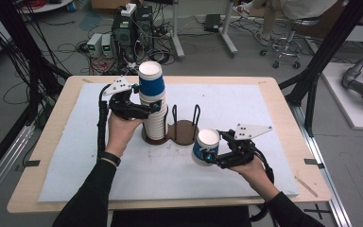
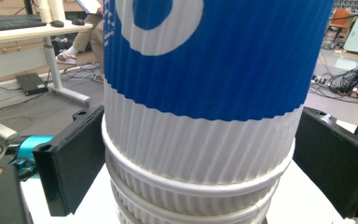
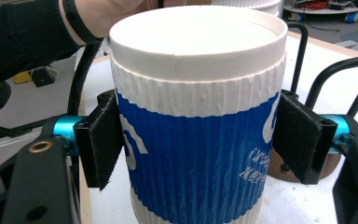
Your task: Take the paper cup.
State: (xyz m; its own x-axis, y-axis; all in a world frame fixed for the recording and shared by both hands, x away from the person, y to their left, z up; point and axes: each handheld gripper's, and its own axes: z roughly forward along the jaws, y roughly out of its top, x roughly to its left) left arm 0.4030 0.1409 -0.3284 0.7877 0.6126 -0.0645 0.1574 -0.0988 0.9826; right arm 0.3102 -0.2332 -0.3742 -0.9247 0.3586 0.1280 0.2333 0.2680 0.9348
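A tall stack of ribbed white paper cups (image 1: 156, 123) stands on the left disc of a brown holder (image 1: 185, 132) with black wire loops. The top cup (image 1: 151, 86) carries a blue band. My left gripper (image 1: 154, 108) reaches in from the left at the stack's upper part. In the left gripper view its pads (image 2: 72, 163) flank the top cup's (image 2: 205, 102) white lower band with a slight gap, so it is open. My right gripper (image 1: 207, 156) is shut on a single blue-and-white cup (image 1: 206, 146), held just above the mat right of the holder; both pads (image 3: 103, 140) press its sides (image 3: 196, 154).
A white mat (image 1: 75, 156) covers the wooden table (image 1: 38, 189). The holder's right disc, between the wire loops (image 1: 196, 116), is bare. Beyond the table's far edge are computers, cables, a stool and black frame posts.
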